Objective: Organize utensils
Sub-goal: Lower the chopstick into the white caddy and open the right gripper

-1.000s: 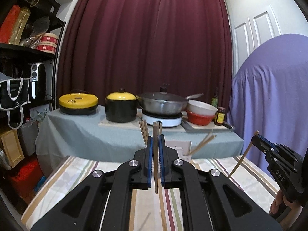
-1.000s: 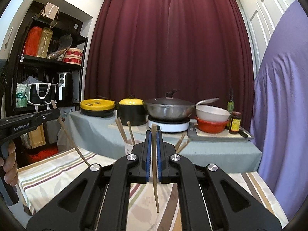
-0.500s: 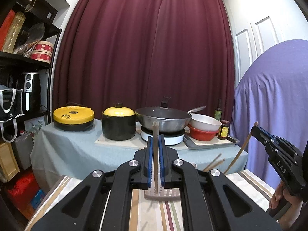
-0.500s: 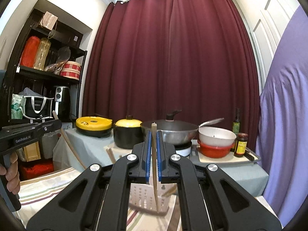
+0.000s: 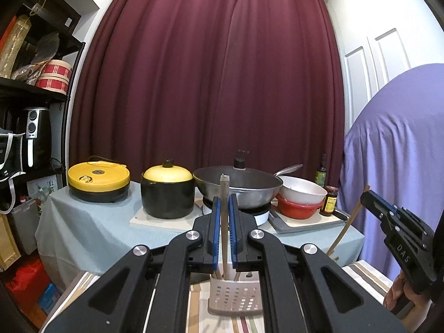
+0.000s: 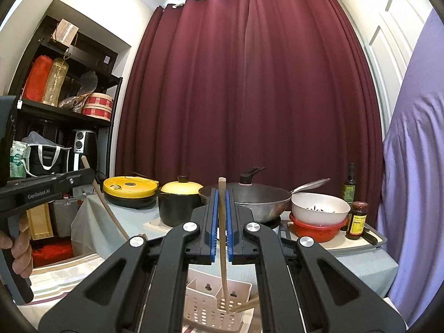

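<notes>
Before maroon curtains (image 5: 222, 83), both tongs (image 5: 224, 230) (image 6: 220, 222) clamp chopsticks (image 5: 224, 222) (image 6: 222, 236) above holder (image 6: 213, 305).

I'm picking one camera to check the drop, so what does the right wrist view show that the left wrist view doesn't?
Only the right wrist view looks down into the utensil holder: its divider, and the right hand-held gripper's chopstick tip reaching into the right compartment.

Only the left wrist view shows the holder's perforated outer wall, with the left hand-held gripper's chopstick above it.

Both show the wok, the yellow-lidded pot and the maroon curtain.
</notes>
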A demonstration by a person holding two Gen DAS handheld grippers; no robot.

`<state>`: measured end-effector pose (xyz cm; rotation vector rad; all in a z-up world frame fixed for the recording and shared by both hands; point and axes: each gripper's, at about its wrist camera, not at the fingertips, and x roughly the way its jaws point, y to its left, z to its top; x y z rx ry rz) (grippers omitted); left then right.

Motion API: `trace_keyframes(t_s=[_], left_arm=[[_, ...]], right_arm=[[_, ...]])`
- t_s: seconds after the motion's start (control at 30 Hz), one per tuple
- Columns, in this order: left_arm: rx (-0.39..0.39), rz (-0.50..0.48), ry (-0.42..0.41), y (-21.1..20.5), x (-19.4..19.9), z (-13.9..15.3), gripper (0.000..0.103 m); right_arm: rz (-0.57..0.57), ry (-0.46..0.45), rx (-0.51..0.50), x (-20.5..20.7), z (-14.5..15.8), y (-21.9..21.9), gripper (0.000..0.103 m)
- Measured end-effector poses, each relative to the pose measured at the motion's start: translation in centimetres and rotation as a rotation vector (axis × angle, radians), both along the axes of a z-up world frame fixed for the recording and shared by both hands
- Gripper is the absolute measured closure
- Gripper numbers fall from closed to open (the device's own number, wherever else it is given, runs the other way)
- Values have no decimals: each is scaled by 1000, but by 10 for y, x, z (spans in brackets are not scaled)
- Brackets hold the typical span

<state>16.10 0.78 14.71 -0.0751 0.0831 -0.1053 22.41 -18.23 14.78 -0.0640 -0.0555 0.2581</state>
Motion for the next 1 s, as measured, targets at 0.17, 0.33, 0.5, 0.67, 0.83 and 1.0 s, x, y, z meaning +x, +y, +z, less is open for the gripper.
trace_keyframes(t_s=[0.17,0.33,0.5,0.67,0.83,1.0], left_arm=[[13,-6,0,-4,19,1,96],[22,-11,27,-8,34,-6,96],[19,-20,79,-7,49,-21,96],[20,-24,115,-8,61,-33,96],[16,-26,144,-7,71,-44,96],[9,-19,165,-6,76,-53,96]], right_arm=[[-3,2,11,18,-2,-1,97],[-6,8,18,35,-8,-1,97],[-6,30,16,56,-22,1,97],[-4,61,16,74,-38,2,97],[-8,106,8,90,-55,4,97],[-19,144,-5,99,-68,6,97]])
